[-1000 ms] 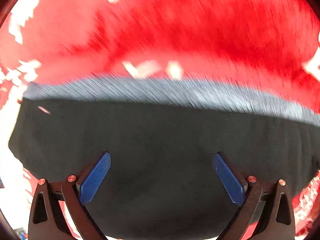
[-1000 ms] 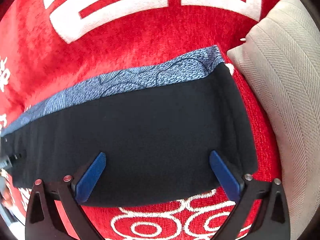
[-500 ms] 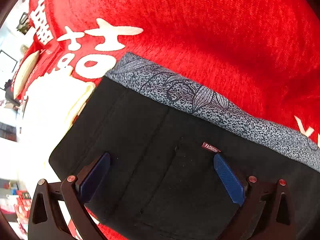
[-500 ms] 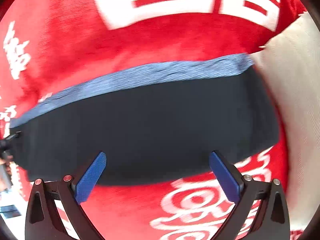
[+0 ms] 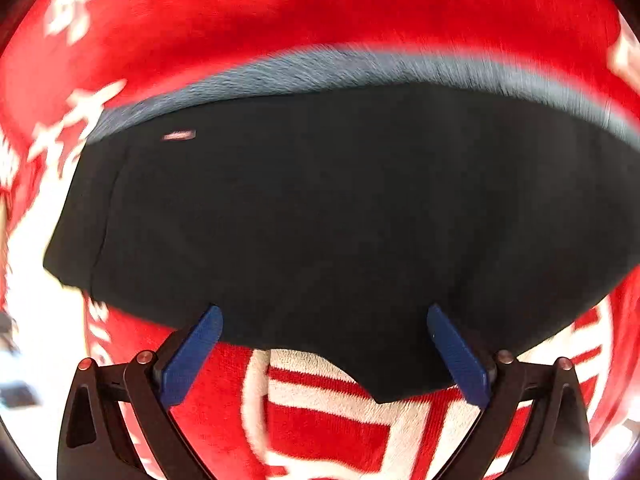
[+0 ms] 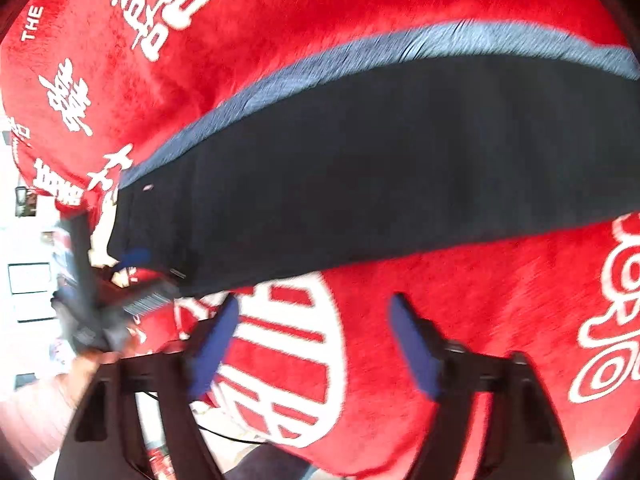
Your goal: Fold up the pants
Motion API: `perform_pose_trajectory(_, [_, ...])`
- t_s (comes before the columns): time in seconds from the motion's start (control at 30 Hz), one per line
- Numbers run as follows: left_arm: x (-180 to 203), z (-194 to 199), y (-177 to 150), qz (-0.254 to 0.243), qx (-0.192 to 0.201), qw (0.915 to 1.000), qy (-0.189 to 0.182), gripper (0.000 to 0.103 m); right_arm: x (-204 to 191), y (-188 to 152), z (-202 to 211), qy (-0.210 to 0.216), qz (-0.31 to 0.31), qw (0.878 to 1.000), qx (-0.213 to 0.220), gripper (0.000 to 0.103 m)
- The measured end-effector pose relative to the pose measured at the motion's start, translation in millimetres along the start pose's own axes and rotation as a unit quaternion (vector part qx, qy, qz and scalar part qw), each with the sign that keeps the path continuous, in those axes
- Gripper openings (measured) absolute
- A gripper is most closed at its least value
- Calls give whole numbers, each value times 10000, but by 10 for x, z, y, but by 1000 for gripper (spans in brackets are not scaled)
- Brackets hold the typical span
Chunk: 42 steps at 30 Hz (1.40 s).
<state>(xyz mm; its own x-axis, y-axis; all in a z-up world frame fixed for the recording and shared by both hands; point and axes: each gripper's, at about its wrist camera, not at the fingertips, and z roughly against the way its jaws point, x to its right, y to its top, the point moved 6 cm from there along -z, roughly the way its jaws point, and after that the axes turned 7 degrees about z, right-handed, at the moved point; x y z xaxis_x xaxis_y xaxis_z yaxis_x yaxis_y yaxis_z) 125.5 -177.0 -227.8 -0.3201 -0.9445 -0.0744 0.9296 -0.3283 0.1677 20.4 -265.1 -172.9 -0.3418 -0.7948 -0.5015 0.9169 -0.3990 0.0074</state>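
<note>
Both views have slid back to the near hem of the pants [image 5: 340, 208], now low in frame, where the right gripper [image 6: 314, 340] has been narrowing its jaws on nothing (only red blanket [image 6: 460, 280] lies between them) and the left gripper [image 5: 322, 354] gapes empty, so the next fold looks about to start.

The left wrist camera is looking steeply down past the left gripper [image 5: 322, 354] from close above the black pants [image 5: 340, 208] on the red blanket [image 5: 320, 12]. The right wrist camera is facing less steeply down past the right gripper [image 6: 314, 338], taking in the pants [image 6: 380, 168] lengthwise. Both views are sharing the pants, the blanket [image 6: 320, 8] and its white-striped emblem.
</note>
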Motion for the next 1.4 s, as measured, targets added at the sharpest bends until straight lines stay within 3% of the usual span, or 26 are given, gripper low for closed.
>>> perform_pose_trajectory(0.13, [-310,-18,61,574,-387,9971,-314,103,-95,-108,-128,385,-179,9989,-200,60])
perform_pose_trajectory(0.27, [-726,66,339,629,47,9980,69,103,-218,-160,-175,728,-275,9967,-238,60])
perform_pose_trajectory(0.43, [-1072,-238,653,996,39,9948,206,103,-502,-91,-381,1375,-554,9889,-75,61])
perform_pose_trajectory(0.53, [-1246,-463,686,842,4,9958,355,103,-708,-60,-593,1620,-652,9846,-94,60])
perform_pose_trajectory(0.67, [-1247,-598,666,429,126,9974,571,103,-867,-63,-737,1716,-717,9825,-40,60])
perform_pose_trajectory(0.97, [-1189,-558,639,415,208,9981,408,103,-915,-66,-811,1625,-1219,9787,293,60])
perform_pose_trajectory(1.03, [-1086,-485,569,392,229,9981,425,103,-882,-57,-829,1627,-1449,9754,331,49])
perform_pose_trajectory(1.07, [-1085,-481,566,383,234,9981,427,103,-860,-54,-846,1617,-1530,9744,318,25])
perform_pose_trajectory(1.1, [-1090,-479,566,378,227,9981,422,103,-801,-49,-870,1581,-1713,9720,299,8])
perform_pose_trajectory(1.2, [-1031,-396,520,378,186,9985,352,103,-750,-43,-847,1721,-1982,9644,315,6])
perform_pose_trajectory(1.3, [-1006,-358,490,340,189,9988,288,103,-915,-3,-640,1475,-1374,9780,535,5])
perform_pose_trajectory(1.4, [-980,-378,473,187,263,9985,445,103,-880,-97,-653,1283,-1357,9813,461,5])
